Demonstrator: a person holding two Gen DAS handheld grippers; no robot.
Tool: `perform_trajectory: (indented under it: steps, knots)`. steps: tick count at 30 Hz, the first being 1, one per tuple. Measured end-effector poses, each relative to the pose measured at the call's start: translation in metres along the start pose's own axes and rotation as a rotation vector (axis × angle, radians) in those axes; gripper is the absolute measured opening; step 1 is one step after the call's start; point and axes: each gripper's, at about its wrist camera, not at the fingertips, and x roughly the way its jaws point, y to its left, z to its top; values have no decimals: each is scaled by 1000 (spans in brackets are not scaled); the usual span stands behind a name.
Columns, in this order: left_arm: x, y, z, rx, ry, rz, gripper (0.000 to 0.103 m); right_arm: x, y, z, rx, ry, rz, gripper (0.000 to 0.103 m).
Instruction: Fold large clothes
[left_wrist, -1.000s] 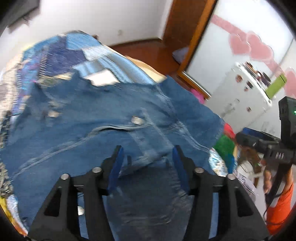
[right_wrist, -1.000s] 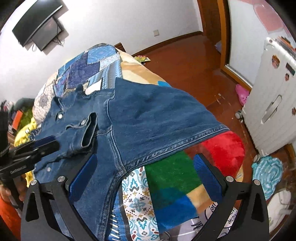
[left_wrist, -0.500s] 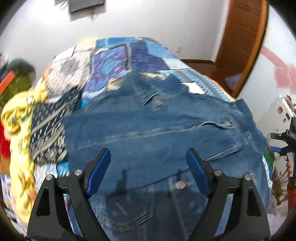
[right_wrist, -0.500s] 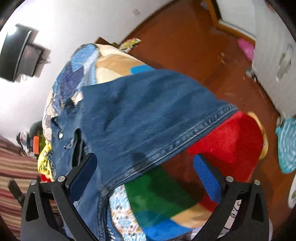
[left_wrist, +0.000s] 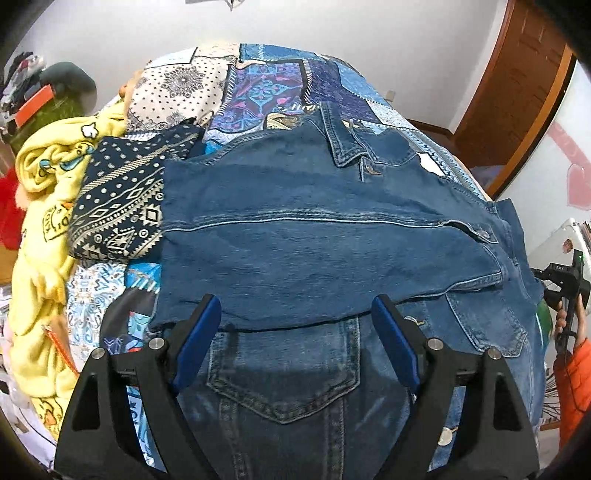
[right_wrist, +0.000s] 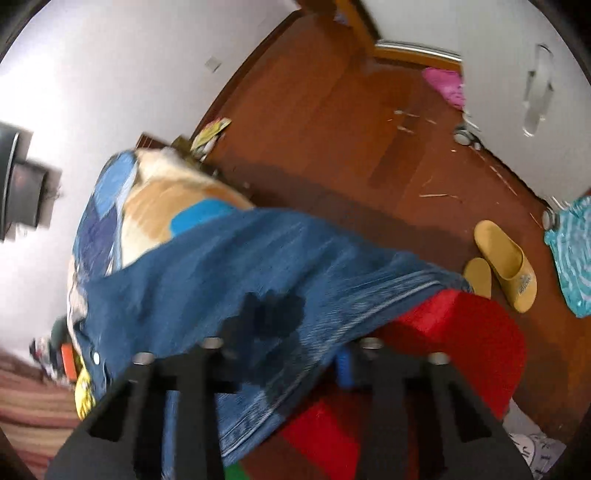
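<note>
A blue denim jacket (left_wrist: 314, 236) lies spread on a patchwork bed cover (left_wrist: 266, 85), one sleeve folded across its front. My left gripper (left_wrist: 295, 321) is open and empty, hovering over the jacket's lower front near a chest pocket. In the right wrist view the jacket's hem (right_wrist: 258, 280) hangs over the bed's edge. My right gripper (right_wrist: 280, 350) has its jaws narrowed around the hem cloth, which lies between them; the view is blurred. The right gripper also shows at the far right of the left wrist view (left_wrist: 565, 280).
A yellow garment (left_wrist: 44, 206) and a dark patterned cloth (left_wrist: 118, 206) lie at the bed's left. A red blanket (right_wrist: 461, 339) hangs below the hem. Yellow slippers (right_wrist: 506, 266) and a teal cloth (right_wrist: 572, 258) lie on the wooden floor (right_wrist: 369, 129).
My left gripper opened wide, let go of the jacket and drew back over its lower front. My right gripper dropped to the overhanging hem and its jaws narrowed around the cloth.
</note>
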Motion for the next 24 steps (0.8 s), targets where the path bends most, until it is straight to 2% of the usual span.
perform_trajectory:
  steps: [3, 7, 12, 17, 21, 24]
  knots:
    - [-3, 3, -2, -13, -5, -12, 83, -9, 8, -2, 0, -36, -9, 11]
    - [-7, 3, -5, -10, -14, -22, 83, -38, 37, -5, -94, -119, -16, 9]
    - [-19, 2, -9, 3, -47, -36, 83, -91, 99, -8, -250, -213, 75, 8]
    - [-37, 3, -15, 21, -87, -47, 83, -128, 183, -26, -418, -248, 200, 7]
    - [-48, 9, -21, 21, -109, -62, 83, -137, 243, -59, -521, -260, 280, 7]
    - [-57, 16, -23, 10, -126, -71, 83, -121, 276, -91, -576, -203, 338, 7]
